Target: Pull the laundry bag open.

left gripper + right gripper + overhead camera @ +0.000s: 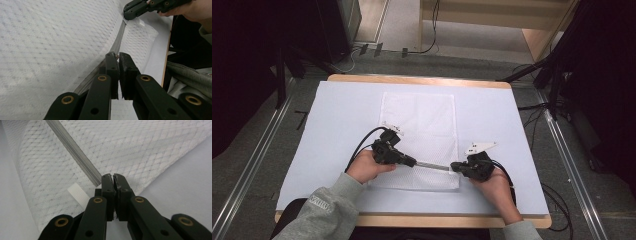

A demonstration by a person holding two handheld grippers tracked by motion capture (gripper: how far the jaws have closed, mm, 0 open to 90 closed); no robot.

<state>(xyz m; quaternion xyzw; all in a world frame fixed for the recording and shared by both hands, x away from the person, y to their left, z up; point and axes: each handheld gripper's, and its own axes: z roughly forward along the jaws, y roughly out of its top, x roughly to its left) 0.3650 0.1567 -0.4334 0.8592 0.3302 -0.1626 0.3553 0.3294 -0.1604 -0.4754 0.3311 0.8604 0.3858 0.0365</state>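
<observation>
Seen from the high view: a white-topped table (337, 130) with a pale wooden edge, and on it, lying flat near the middle, a white mesh bag (419, 125), long side running far to near. Across the bag's near end, a grey zipper (432, 166), stretched taut from left to right.

At the left, a left hand (364, 167) in a grey sleeve (324, 210), wrapped around the left gripper (412, 161). Tips over the near left part of the bag, pointing right along the zipper. In the left gripper view, jaws clenched on the zipper's slider (115, 56), a small metal piece just peeking out between the black pads; grey zipper tape (117, 42) running away from the tips toward the other gripper.

Farther right, the right gripper (454, 166) in the right hand (492, 187), at the bag's near right corner, tips pointing left, facing the left gripper with a short stretch of zipper between them. In the right gripper view (113, 177), jaws pinched tight on the end of the zipper at the bag's edge, mesh lifted slightly around the tips. Just beside the tips, a small white ribbed tab (78, 192) sticking out from the bag's seam.

Black cables trailing from both grippers toward the near edge of the table.
</observation>
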